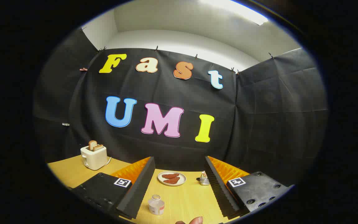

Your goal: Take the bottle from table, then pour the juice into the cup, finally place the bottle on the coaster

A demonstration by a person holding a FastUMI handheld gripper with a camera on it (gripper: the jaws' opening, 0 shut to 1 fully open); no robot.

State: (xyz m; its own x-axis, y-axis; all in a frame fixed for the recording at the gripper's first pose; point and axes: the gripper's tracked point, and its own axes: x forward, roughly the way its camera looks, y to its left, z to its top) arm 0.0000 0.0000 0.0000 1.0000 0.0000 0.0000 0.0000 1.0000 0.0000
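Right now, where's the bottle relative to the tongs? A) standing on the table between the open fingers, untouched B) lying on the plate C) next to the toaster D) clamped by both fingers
A: the bottle stands upright on the table between the spread fingers of the tongs, touching neither; the plate lies beyond it and the toaster sits far off to the side.

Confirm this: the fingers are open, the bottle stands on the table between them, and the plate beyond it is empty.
Wrong on the plate: the gripper view shows brown food on it. The rest holds: the hand-held gripper is open, and the bottle stands on the table between its fingers.
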